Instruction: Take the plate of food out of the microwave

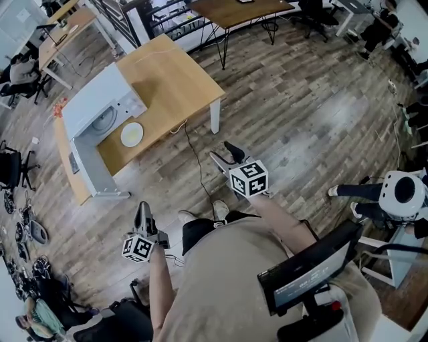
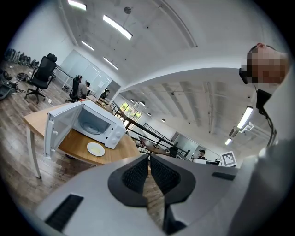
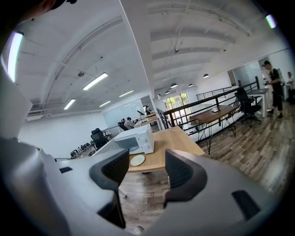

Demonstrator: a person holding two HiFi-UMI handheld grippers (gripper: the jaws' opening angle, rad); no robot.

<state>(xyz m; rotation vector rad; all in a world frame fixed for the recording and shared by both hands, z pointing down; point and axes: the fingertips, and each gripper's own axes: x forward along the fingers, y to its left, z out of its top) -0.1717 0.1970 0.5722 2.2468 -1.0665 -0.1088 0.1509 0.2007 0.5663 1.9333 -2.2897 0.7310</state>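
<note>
A white microwave (image 1: 100,107) stands on a wooden table (image 1: 177,80) far ahead to my left, its door (image 1: 90,167) swung wide open. A white plate of pale food (image 1: 132,134) rests on the tabletop just in front of the open cavity. Both grippers hang over the floor, well away from the table. My left gripper (image 1: 142,215) is shut with nothing between its jaws. My right gripper (image 1: 223,153) is open and empty. In the left gripper view the plate (image 2: 96,149) lies before the microwave (image 2: 99,122). The right gripper view frames the plate (image 3: 137,160) between its spread fingers.
Wood-plank floor lies between me and the table. A black cable (image 1: 197,167) runs across it from the table. My shoes (image 1: 221,210) show below. More desks (image 1: 234,10) and office chairs stand at the back. A white machine (image 1: 401,192) stands at the right.
</note>
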